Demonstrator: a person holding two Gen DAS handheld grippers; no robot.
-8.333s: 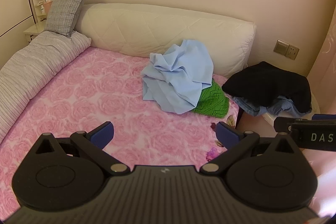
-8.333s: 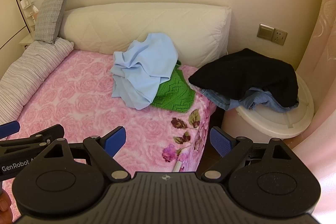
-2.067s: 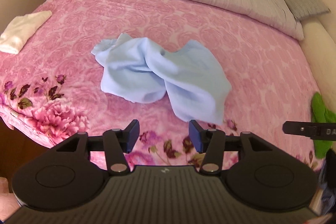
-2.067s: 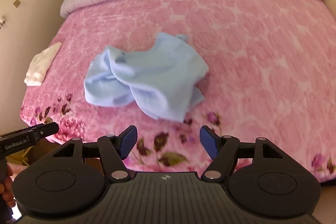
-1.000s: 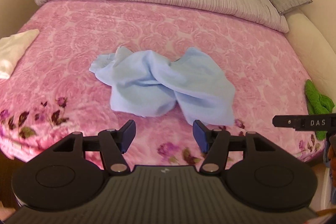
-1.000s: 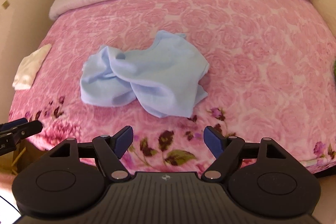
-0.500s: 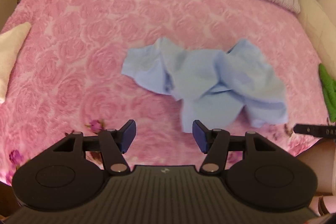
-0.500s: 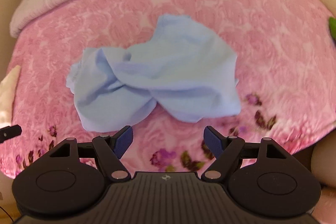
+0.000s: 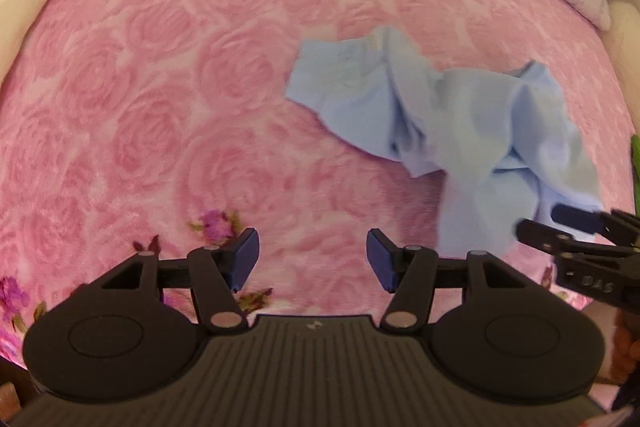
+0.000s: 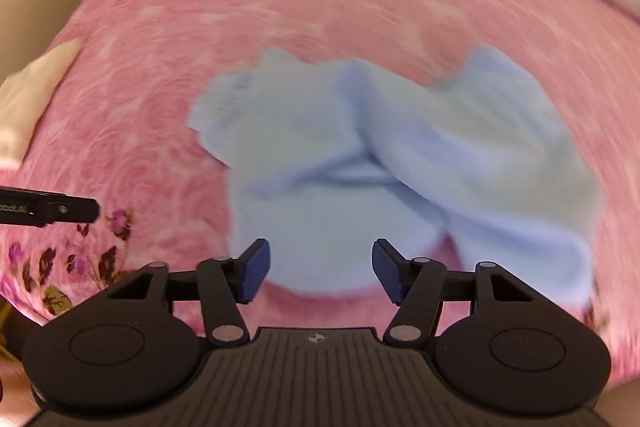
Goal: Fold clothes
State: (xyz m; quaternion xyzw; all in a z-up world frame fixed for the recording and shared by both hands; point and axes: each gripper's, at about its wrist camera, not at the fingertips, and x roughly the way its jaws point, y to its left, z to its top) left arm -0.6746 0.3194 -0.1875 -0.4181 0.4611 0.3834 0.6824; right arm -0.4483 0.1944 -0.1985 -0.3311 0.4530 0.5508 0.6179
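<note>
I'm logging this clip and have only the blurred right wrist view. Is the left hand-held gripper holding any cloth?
Observer: No. The left hand-held gripper is open over the bare pink blanket, and the light blue garment lies off to its right.
Reviewer: Any other clothing nearby?
Observer: A sliver of green fabric shows at the left wrist view's right edge, beyond the blue garment.
Reviewer: How does my gripper look from the side?
Observer: The right hand-held gripper sits at the garment's near edge. Its jaws have just been closing but remain open, with no cloth pinched. I cannot tell whether it touches the garment.
</note>
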